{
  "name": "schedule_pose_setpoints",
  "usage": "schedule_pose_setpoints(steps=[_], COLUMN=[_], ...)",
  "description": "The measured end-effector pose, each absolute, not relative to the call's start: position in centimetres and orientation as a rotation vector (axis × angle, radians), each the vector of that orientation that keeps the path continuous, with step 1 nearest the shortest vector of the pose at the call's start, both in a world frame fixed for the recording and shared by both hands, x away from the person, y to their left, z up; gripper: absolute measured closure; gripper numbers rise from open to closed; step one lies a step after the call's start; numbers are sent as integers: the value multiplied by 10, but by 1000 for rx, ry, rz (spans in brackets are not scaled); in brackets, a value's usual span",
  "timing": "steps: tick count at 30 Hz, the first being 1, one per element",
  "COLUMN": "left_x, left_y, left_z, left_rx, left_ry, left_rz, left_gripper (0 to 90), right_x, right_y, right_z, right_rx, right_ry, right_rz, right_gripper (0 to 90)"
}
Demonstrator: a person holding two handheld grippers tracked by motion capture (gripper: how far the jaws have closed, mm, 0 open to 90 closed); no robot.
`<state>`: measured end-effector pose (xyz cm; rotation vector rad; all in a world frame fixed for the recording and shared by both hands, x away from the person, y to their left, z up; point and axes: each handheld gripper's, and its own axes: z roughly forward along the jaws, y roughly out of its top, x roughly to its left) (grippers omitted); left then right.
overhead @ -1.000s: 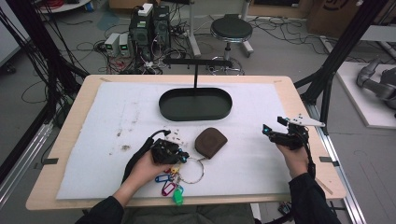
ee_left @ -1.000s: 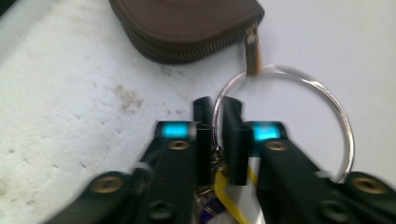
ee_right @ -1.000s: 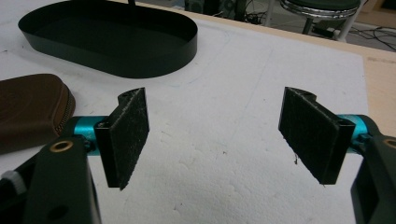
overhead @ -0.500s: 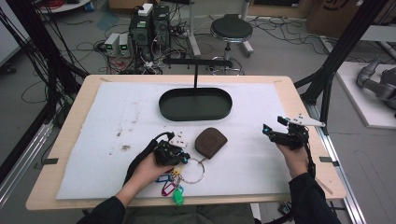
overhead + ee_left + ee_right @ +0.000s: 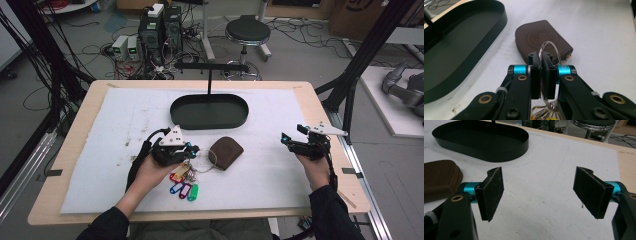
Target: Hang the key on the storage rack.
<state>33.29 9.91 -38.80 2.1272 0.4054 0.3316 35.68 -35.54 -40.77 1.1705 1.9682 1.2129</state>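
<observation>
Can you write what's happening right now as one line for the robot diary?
left gripper: shut on key ring | right gripper: open, holds nothing | pouch: on mat beside keys | tray: empty

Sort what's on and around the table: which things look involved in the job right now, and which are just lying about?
Involved:
- left gripper, shut on the key ring
- coloured key tags
- brown pouch
- black tray
- right gripper, open

Lying about:
- stool
- computers on the floor
</observation>
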Motion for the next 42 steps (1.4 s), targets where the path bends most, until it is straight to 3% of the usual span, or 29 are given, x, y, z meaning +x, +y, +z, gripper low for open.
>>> schedule_pose_setpoints(steps=[20, 42], left_x=[333, 327], left_y=[101, 106], left_z=[-397, -373], left_rx=[2177, 2137], left_ry=[400, 355], left_rz=[124, 216], left_gripper=[841, 863], right_x=[357, 358], right_y=[-355, -355], right_z=[-408, -408], right_rx=[1175, 1181], right_ry=[1980, 1972], right_rz=[1219, 1223], right_gripper=[248, 248])
